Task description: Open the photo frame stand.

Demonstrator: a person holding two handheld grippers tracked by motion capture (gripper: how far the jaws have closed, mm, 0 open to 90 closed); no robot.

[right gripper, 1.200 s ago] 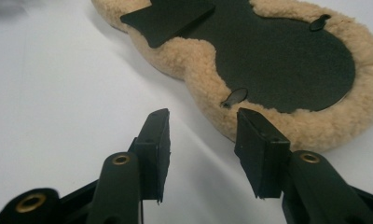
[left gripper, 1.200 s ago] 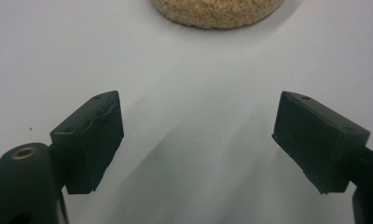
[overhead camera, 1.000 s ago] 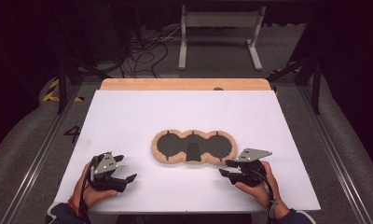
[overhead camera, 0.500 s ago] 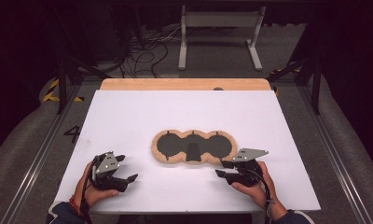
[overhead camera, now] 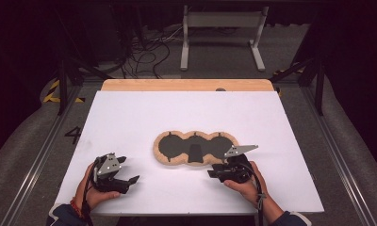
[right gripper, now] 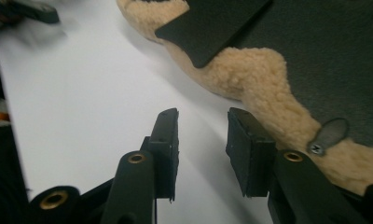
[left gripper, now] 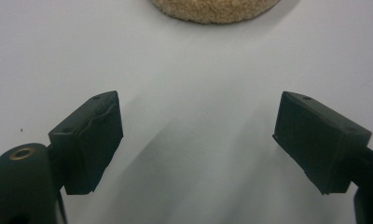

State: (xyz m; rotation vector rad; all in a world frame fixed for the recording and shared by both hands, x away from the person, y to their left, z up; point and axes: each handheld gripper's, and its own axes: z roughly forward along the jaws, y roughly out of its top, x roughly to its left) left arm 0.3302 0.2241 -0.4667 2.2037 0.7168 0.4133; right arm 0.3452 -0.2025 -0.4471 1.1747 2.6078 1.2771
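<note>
A tan fleece-rimmed pad [overhead camera: 194, 148] with three rounded lobes and a dark felt inside lies in the middle of the white table [overhead camera: 186, 113]. My right gripper [overhead camera: 212, 173] sits just in front of its right lobe, pointing left. Its jaws have just been closing and stand a narrow gap apart with nothing between them. In the right gripper view, the right gripper [right gripper: 202, 133] hovers over bare table beside the fleece edge [right gripper: 240, 74]. My left gripper [overhead camera: 131, 181] rests near the front left, wide open and empty. The left gripper [left gripper: 198, 135] faces the pad's rim [left gripper: 215, 9].
A wooden strip [overhead camera: 186, 84] runs along the table's far edge. Beyond it on the floor stand a white metal frame [overhead camera: 222, 28] and loose cables [overhead camera: 149, 52]. Metal rails [overhead camera: 36, 160] flank the table on both sides.
My right gripper has slid left along the pad's front edge and its jaws have narrowed. The left gripper has stayed where it was.
</note>
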